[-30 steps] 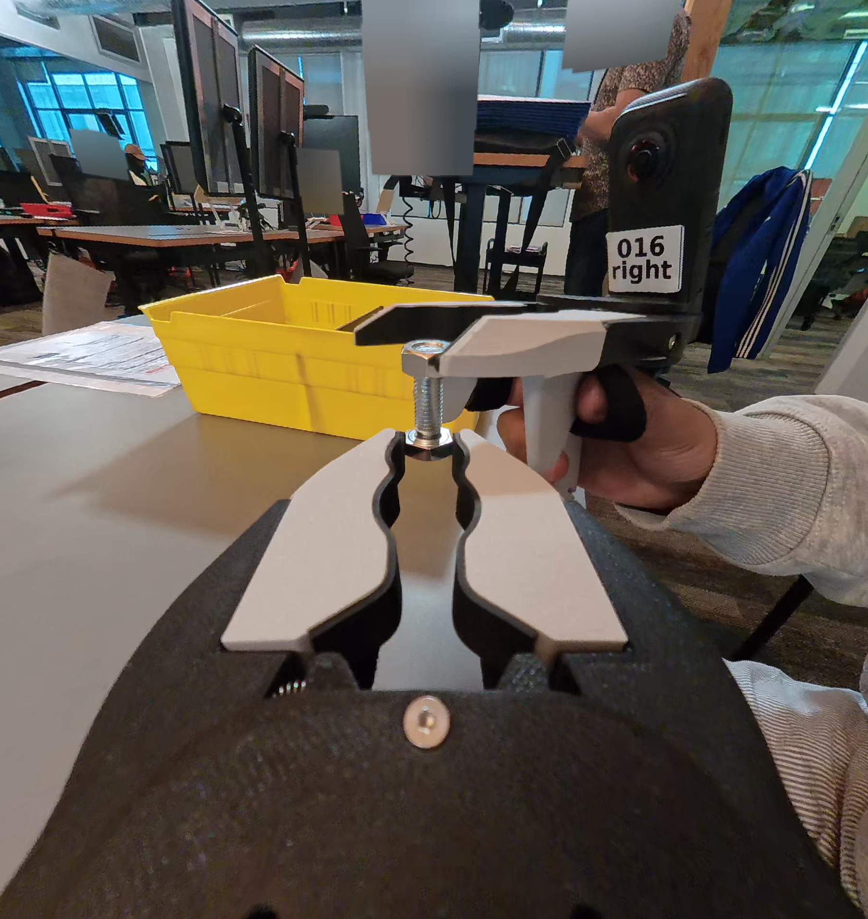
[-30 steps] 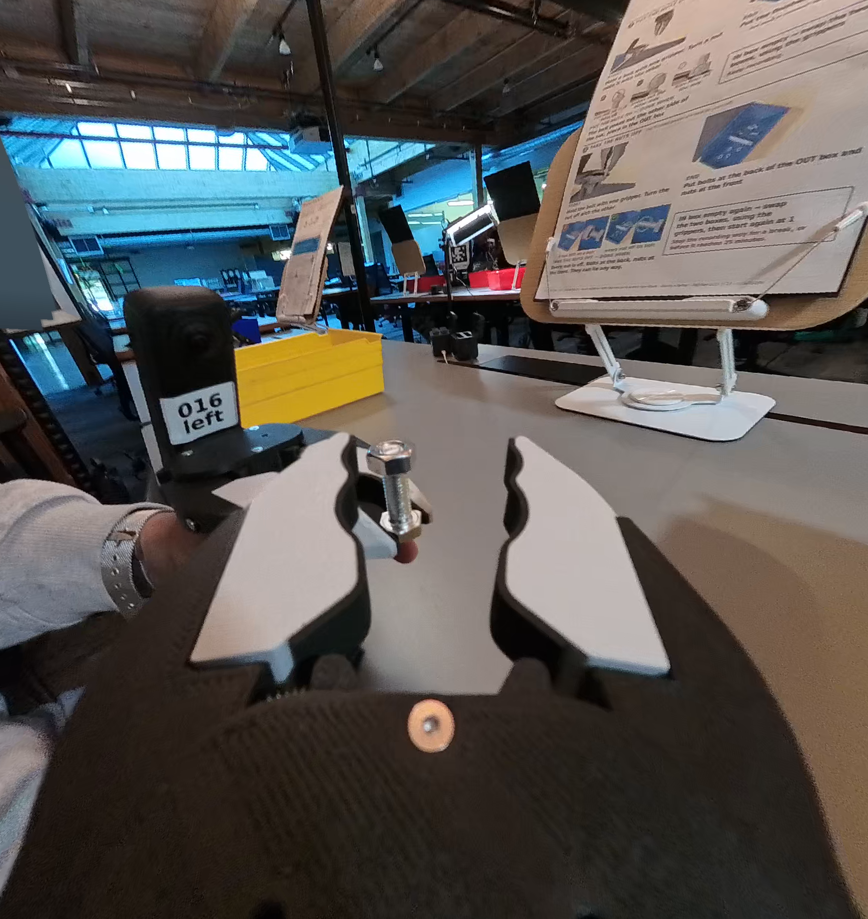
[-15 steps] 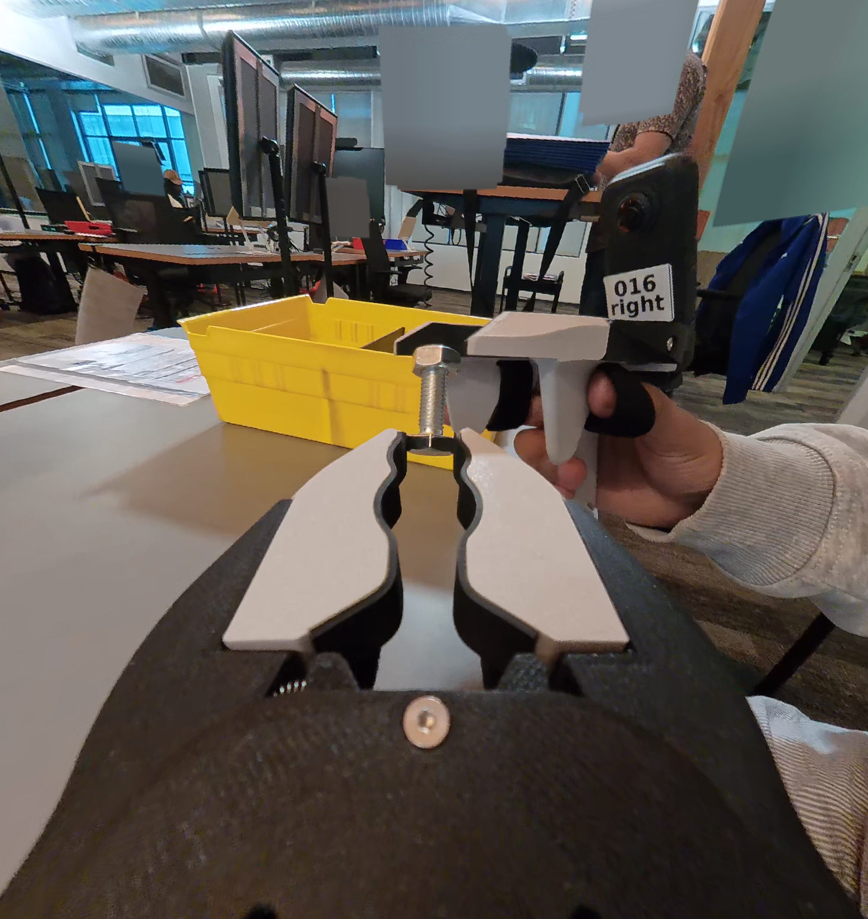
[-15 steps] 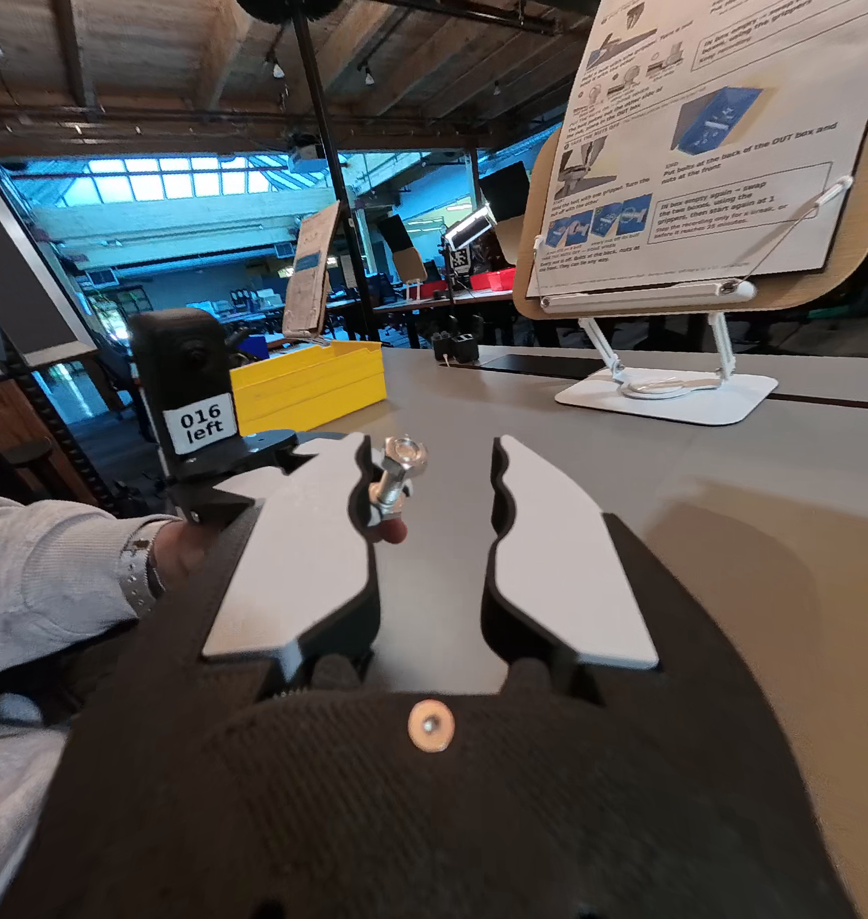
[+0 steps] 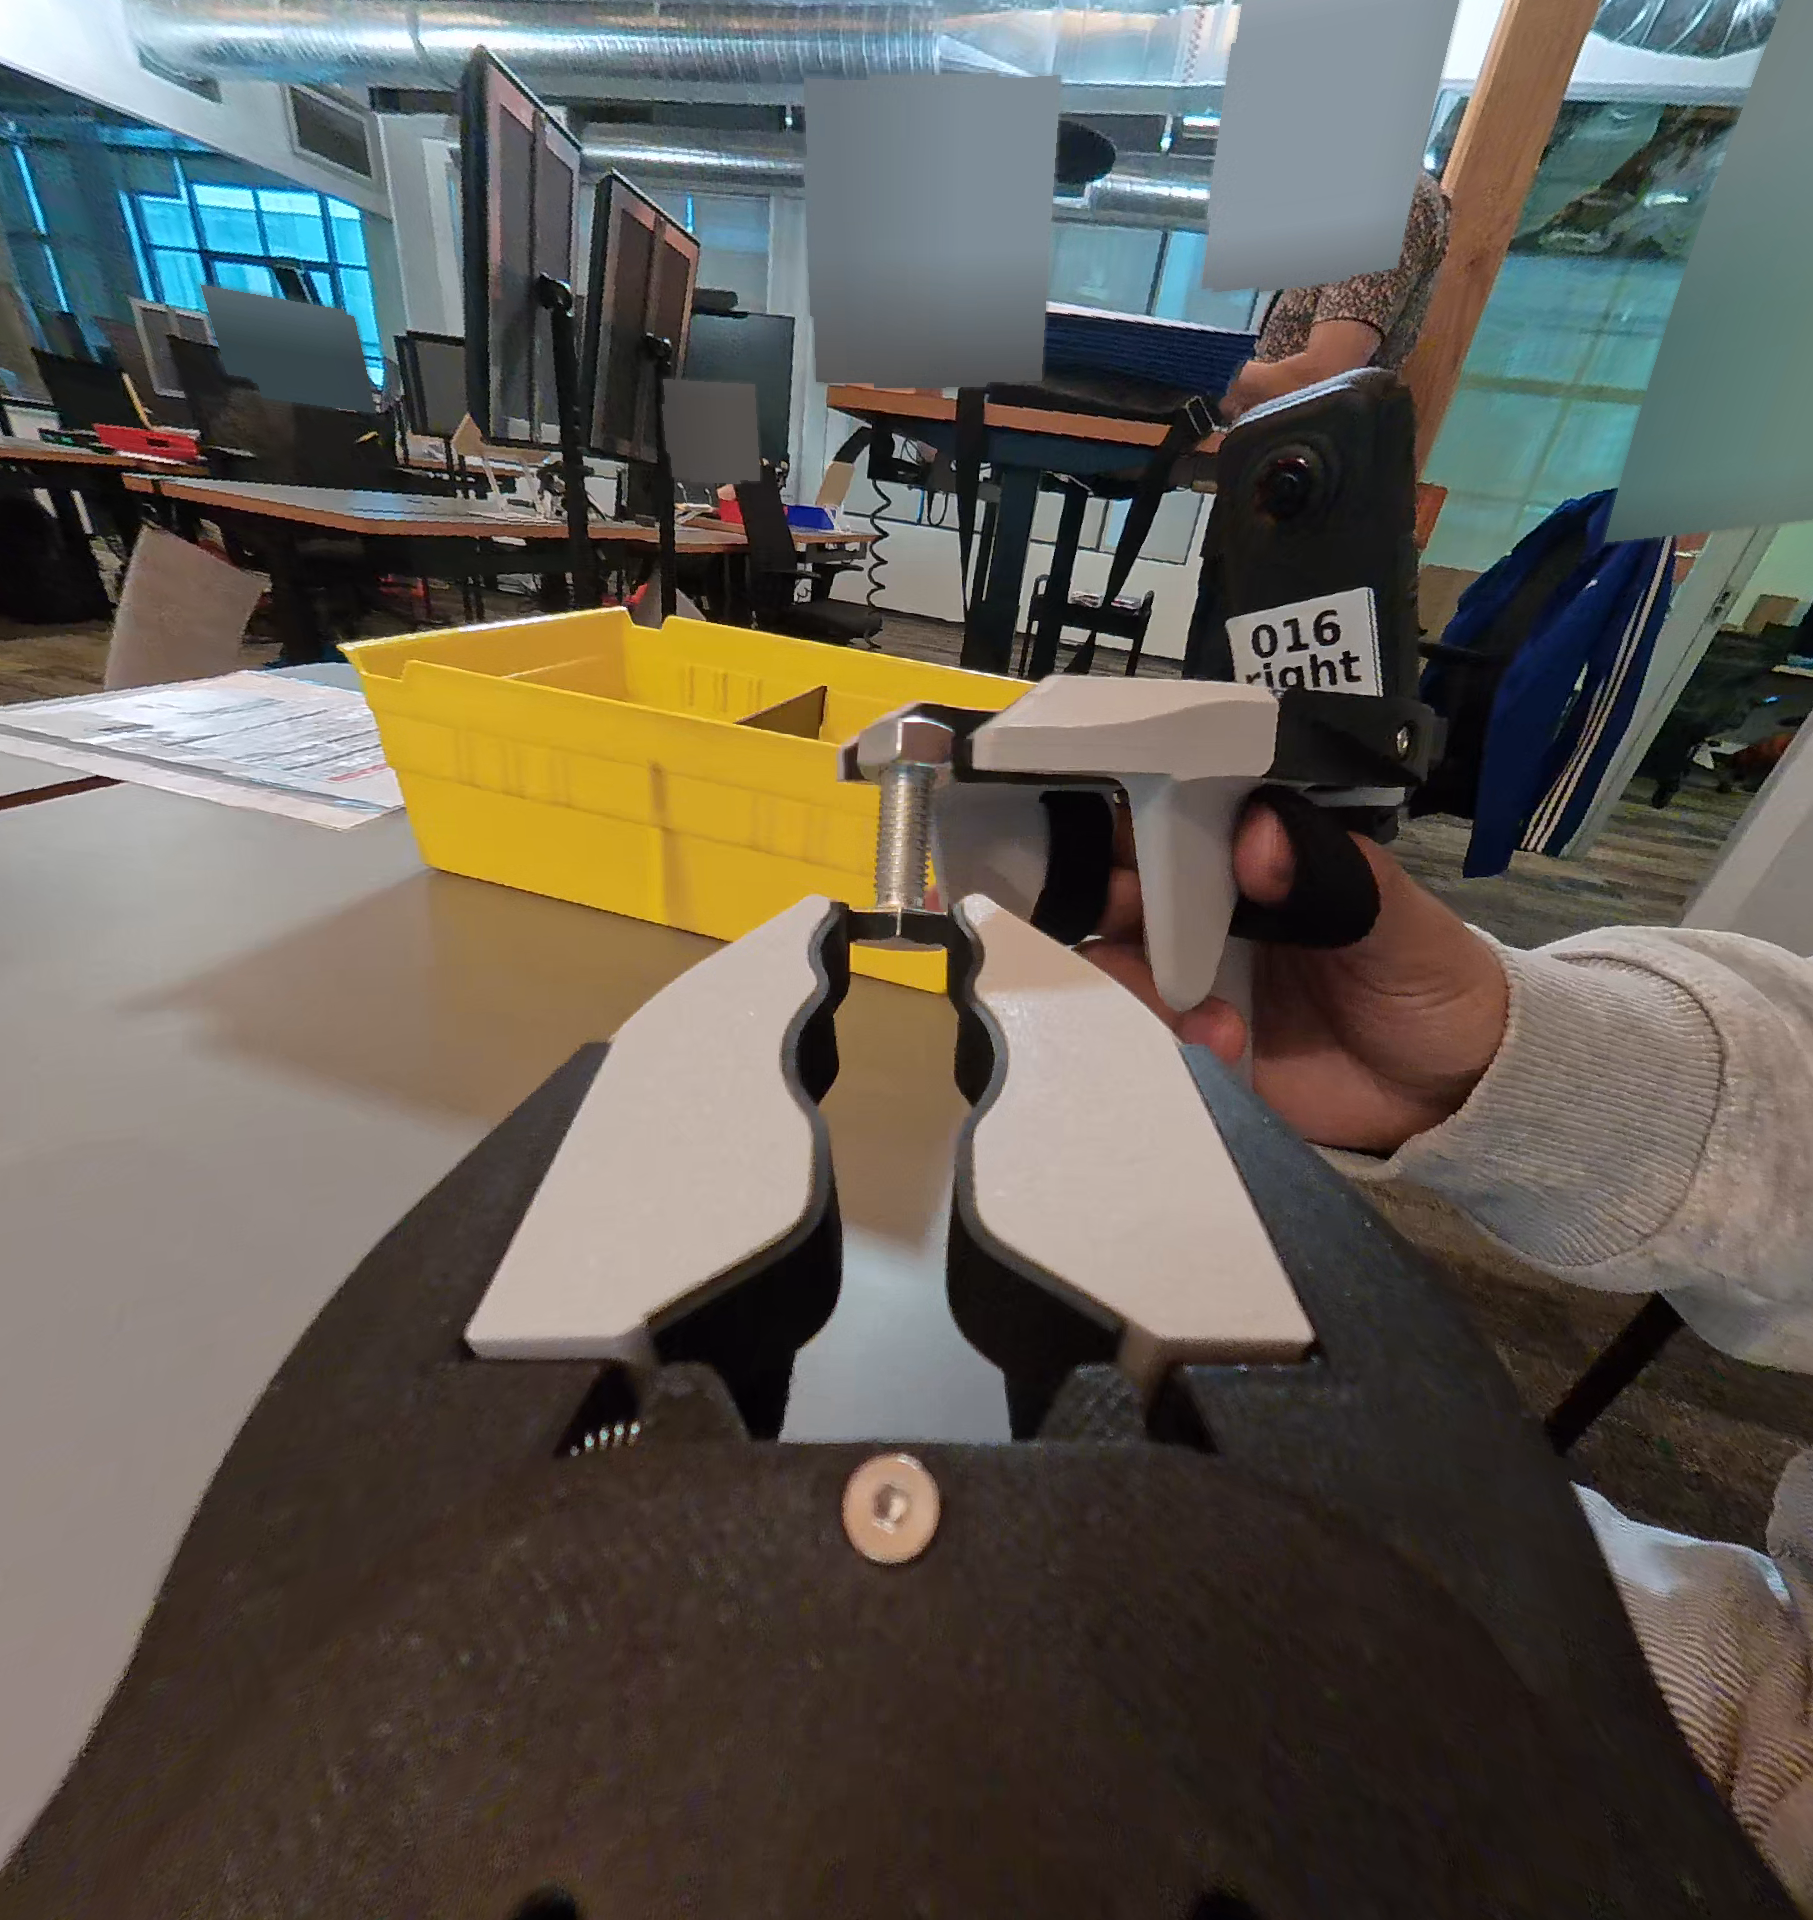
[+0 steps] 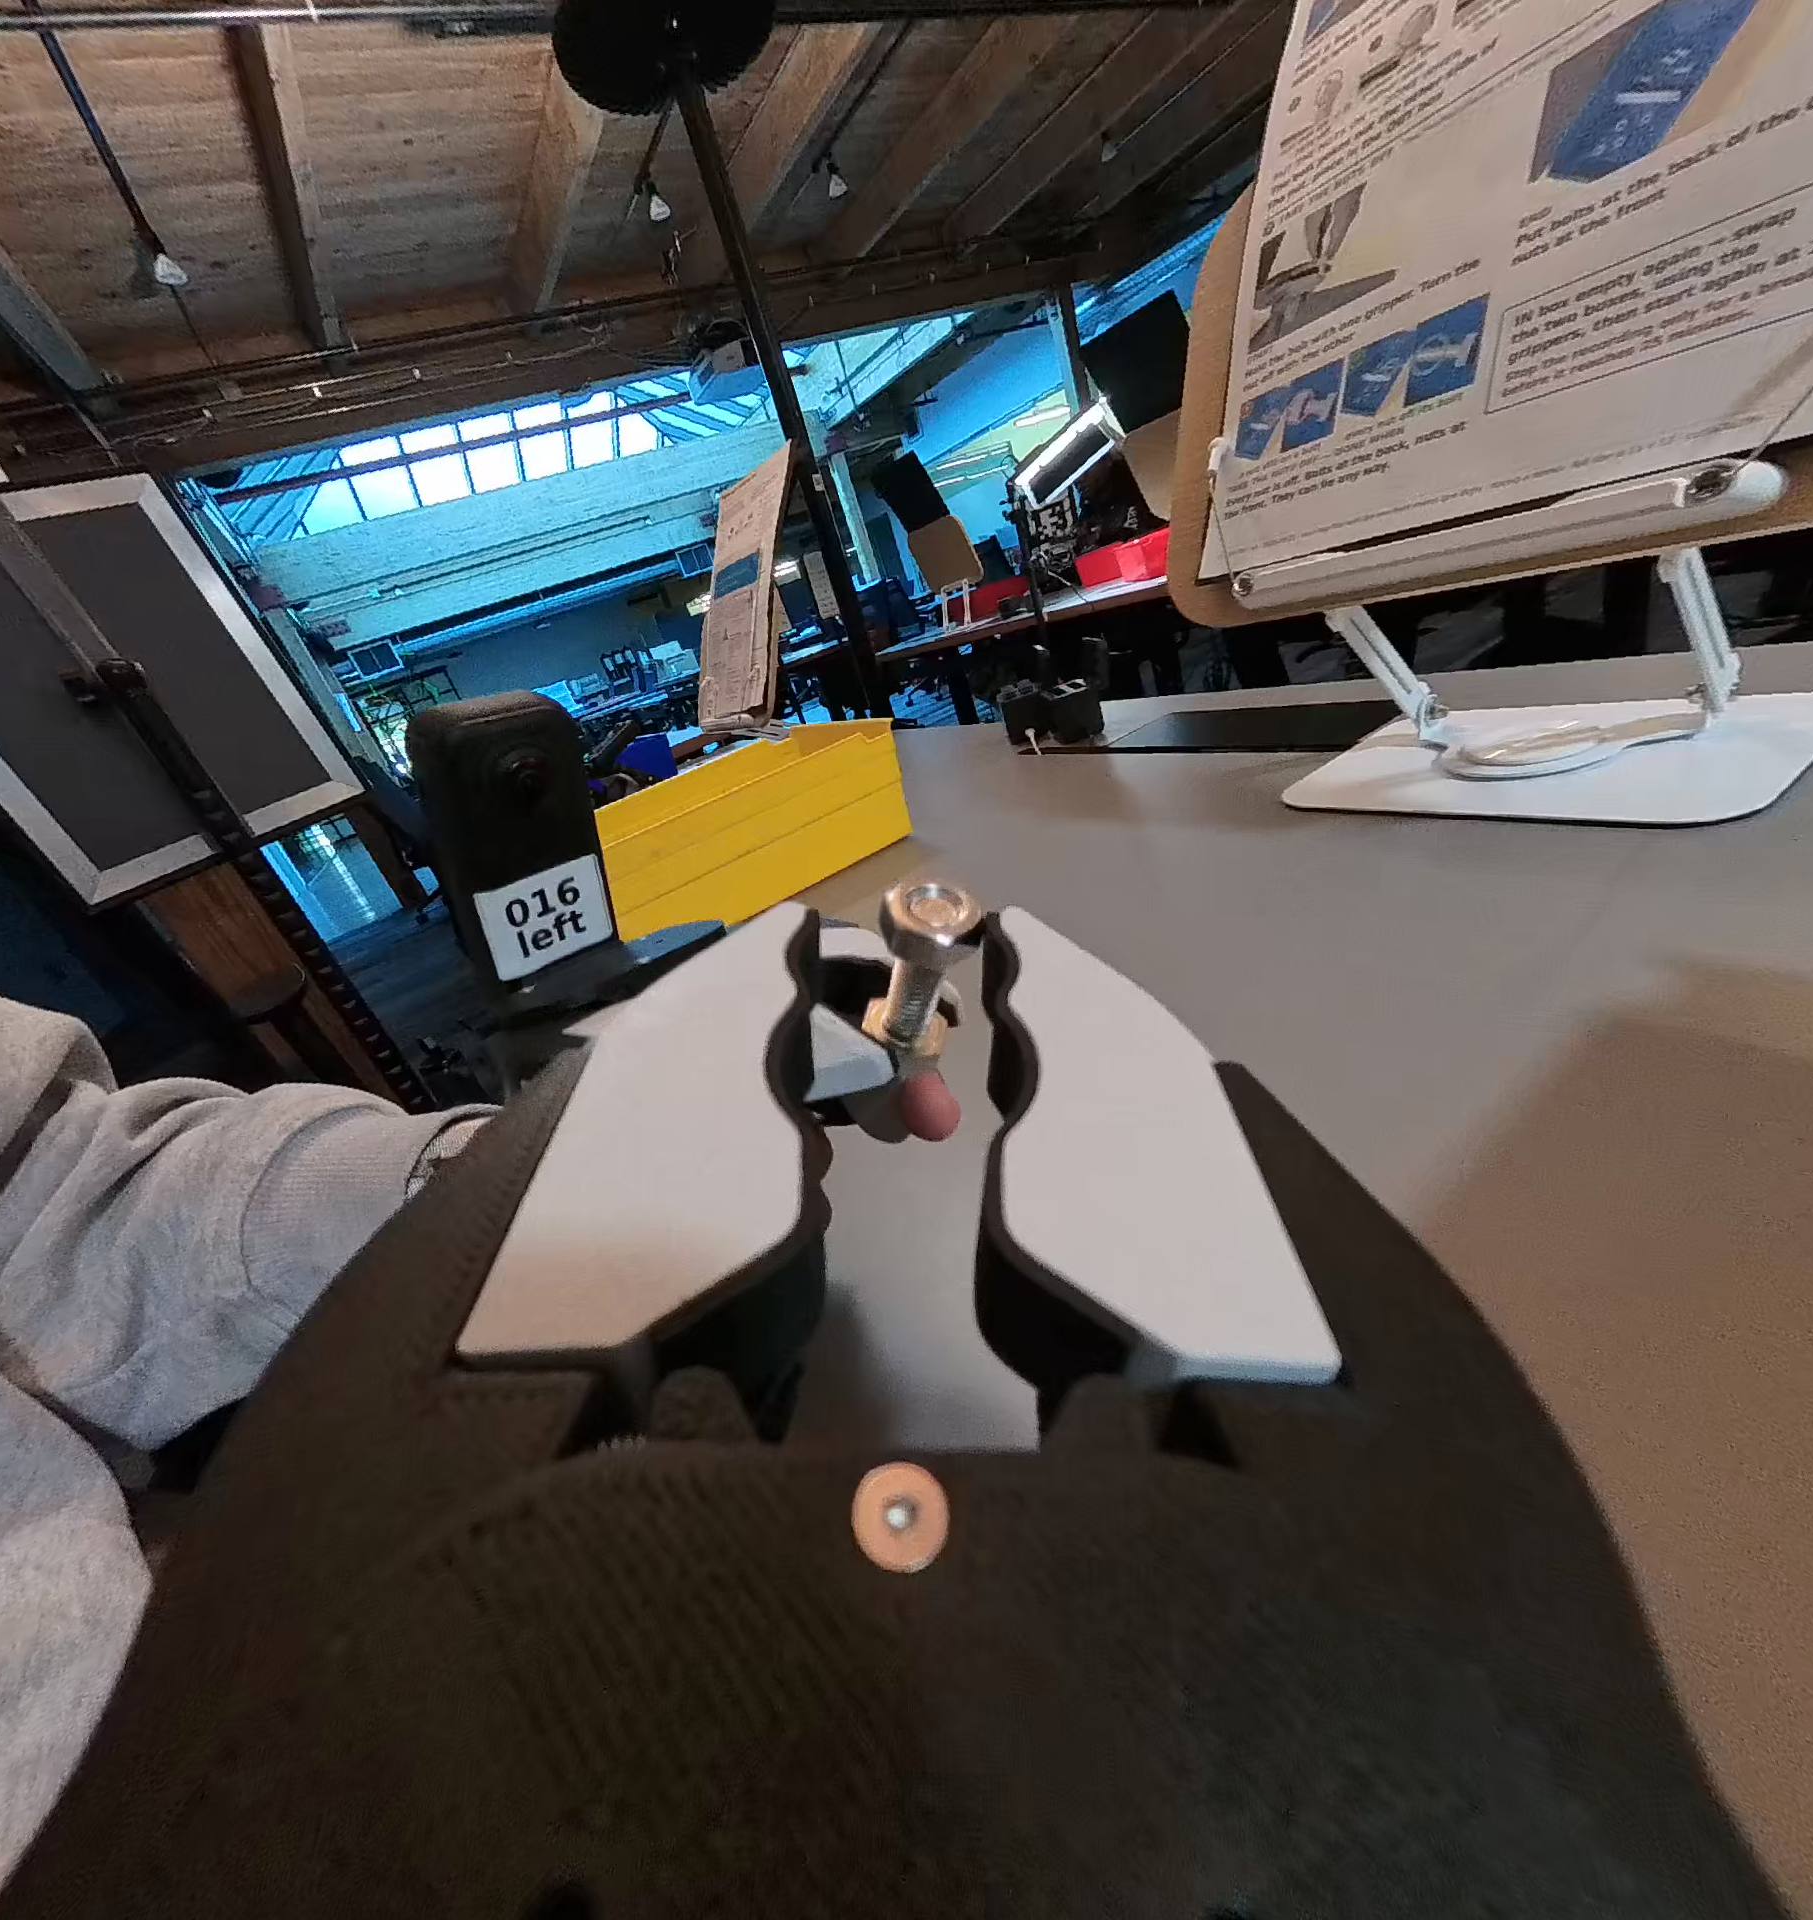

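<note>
A silver bolt stands upright with a nut at its lower end. My left gripper is shut on the nut and holds it above the grey table. My right gripper comes in from the right, level with the bolt head. Its jaws have narrowed around the head, with a gap still showing on the left side. In the right wrist view the bolt leans toward the camera, and a left gripper fingertip shows beneath it. A finger of the right gripper lies beside the bolt head.
A yellow bin with a divider stands on the table behind the grippers, and shows in the right wrist view. A printed sheet lies at far left. A document stand with an instruction page stands at right. Desks, monitors and a person are beyond. Both grippers' tips are close together, under 4 cm apart.
My right gripper has narrowed from wide open to close around the bolt head. The left gripper has kept its hold on the nut; the bolt has tilted slightly in the right wrist view.
</note>
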Tool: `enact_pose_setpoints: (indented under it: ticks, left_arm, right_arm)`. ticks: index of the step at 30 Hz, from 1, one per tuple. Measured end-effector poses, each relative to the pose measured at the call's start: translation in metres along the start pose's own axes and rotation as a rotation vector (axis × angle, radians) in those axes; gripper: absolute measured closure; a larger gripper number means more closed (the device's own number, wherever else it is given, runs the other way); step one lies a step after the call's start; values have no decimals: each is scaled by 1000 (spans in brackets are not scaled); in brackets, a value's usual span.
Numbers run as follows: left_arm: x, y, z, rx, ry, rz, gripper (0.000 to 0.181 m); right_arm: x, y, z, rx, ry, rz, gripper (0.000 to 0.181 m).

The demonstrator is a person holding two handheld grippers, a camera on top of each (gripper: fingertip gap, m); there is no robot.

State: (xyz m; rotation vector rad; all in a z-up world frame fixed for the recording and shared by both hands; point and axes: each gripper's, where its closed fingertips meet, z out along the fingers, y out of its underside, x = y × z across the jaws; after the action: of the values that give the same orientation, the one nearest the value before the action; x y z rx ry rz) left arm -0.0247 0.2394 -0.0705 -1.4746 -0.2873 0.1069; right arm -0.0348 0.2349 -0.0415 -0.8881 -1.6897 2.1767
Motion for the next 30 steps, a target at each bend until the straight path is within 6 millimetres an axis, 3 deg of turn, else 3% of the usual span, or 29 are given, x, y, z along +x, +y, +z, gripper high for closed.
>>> enact_pose_setpoints:
  ticks: [12,19,24,30]
  left_arm:
    - [12,10,5,-45,37,13,163]
    - [10,6,4,-28,29,14,163]
    - [5,3,2,-13,14,0,163]
    - [1,0,1,1,2,-10,163]
  right_arm:
    - [-6,1,2,-10,-13,-58,163]
    - [-7,1,2,-14,-14,-86,163]
    - [0,-2,2,3,50,-121,142]
    - [-6,2,4,-20,26,-119,150]
